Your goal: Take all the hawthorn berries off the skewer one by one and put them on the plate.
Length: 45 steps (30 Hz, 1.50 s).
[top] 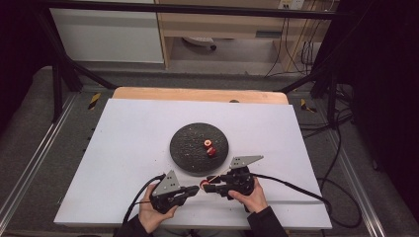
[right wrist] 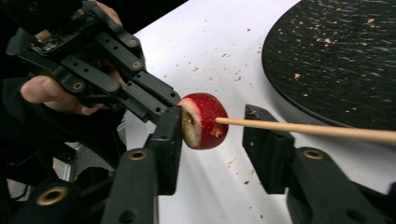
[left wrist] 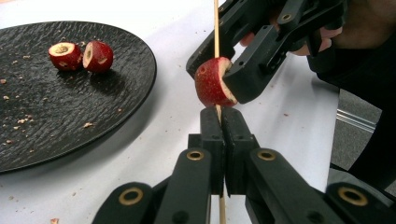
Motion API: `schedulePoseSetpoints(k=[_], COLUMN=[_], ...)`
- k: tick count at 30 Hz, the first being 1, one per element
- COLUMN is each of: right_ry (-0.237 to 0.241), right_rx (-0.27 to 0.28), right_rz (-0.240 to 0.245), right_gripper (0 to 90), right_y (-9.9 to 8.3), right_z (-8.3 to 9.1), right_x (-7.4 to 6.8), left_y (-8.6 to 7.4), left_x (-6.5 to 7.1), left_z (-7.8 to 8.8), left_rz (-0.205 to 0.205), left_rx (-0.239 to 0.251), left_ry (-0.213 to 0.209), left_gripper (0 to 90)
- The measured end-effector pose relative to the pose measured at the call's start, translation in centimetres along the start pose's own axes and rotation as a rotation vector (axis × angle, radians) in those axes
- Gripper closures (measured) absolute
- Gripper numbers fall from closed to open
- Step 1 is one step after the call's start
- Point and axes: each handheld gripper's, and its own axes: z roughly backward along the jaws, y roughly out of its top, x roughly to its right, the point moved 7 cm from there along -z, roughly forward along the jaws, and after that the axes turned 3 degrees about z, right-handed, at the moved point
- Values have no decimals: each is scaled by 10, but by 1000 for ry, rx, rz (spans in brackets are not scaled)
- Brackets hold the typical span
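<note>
My left gripper is shut on a thin wooden skewer. A red fruit piece with a pale cut face is threaded on the skewer just beyond its tips. My right gripper faces it and straddles the same fruit piece. One pad touches the cut face and the other stands apart from the fruit, with the skewer running past it. In the high view both grippers meet tip to tip at the near table edge. Two more red fruit pieces lie on the round black plate.
The plate carries scattered crumbs and sits mid-table, just beyond the grippers. White paper covers the table, with crumbs near the plate. Cables trail from both grippers towards the near and right edges. A dark frame surrounds the table.
</note>
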Motion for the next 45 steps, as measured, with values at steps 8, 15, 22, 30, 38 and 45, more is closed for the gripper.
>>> schedulePoseSetpoints(k=[8, 15, 22, 30, 38, 45], right_ry=[33, 13, -5, -27, -47, -56], right_rx=[-3, 12, 31, 54, 74, 85], right_rz=[-17, -13, -24, -40, -42, -49], right_gripper=[696, 698, 700, 703, 706, 708], right_y=[2, 8, 15, 26, 40, 53], right_z=[3, 9, 19, 36, 52, 62], right_x=[-2, 1, 5, 14, 23, 31], left_y=[1, 1, -2, -5, -6, -6], left_x=[0, -2, -4, -7, -13, -17], left_z=[2, 6, 14, 23, 31, 38], left_rz=[-3, -1, -3, -5, -8, -9], left_rx=[11, 17, 16, 24, 37, 54], left_ry=[-6, -5, -3, 2, 12, 21], left_gripper=[881, 881, 881, 881, 881, 881])
